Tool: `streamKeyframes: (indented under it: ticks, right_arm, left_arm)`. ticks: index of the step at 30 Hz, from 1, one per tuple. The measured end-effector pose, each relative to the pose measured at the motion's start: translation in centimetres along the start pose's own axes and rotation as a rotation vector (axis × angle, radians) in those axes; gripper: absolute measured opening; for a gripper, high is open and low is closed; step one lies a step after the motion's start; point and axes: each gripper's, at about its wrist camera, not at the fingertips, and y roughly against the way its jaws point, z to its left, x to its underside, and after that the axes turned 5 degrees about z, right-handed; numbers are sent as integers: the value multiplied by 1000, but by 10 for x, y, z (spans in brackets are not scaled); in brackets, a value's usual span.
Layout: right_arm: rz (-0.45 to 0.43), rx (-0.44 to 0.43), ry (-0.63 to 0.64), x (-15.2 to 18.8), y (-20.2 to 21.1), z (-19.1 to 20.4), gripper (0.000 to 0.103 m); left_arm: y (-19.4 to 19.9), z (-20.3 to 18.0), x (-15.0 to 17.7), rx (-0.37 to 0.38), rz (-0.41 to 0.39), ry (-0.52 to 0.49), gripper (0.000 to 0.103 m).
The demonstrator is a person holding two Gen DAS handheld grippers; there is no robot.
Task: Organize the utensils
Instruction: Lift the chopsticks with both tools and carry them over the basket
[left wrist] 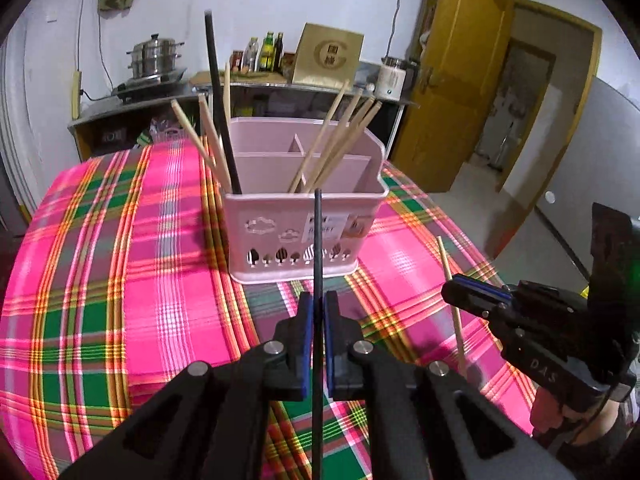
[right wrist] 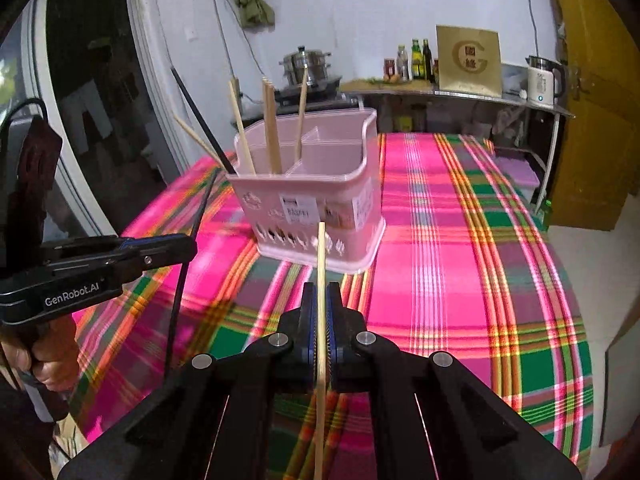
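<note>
A pink utensil basket (left wrist: 300, 216) with compartments stands on the plaid tablecloth; it also shows in the right wrist view (right wrist: 320, 208). Several wooden chopsticks (left wrist: 332, 136) and one black chopstick (left wrist: 220, 104) stand in it. My left gripper (left wrist: 319, 308) is shut on a black chopstick (left wrist: 318, 240), held upright in front of the basket. My right gripper (right wrist: 321, 300) is shut on a wooden chopstick (right wrist: 321, 256), also upright, near the basket's front. The right gripper shows in the left wrist view (left wrist: 460, 284), the left gripper in the right wrist view (right wrist: 188, 244).
The pink, green and orange plaid cloth (left wrist: 120, 280) covers the table. Behind stands a metal counter (left wrist: 280, 86) with a steamer pot (left wrist: 154, 56), bottles, a gold box (left wrist: 328, 56) and a kettle (left wrist: 394, 76). A yellow door (left wrist: 452, 92) is at right.
</note>
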Motion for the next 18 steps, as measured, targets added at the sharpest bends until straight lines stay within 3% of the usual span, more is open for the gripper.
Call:
streamKeyframes:
  ticks: [10, 18]
  right_arm:
    - [-79, -7, 7, -12, 28, 5, 4]
    - [-112, -14, 22, -12, 43, 12, 4]
  left_arm:
    - [42, -8, -7, 18, -89, -28, 6]
    - [56, -8, -7, 19, -109, -34, 6]
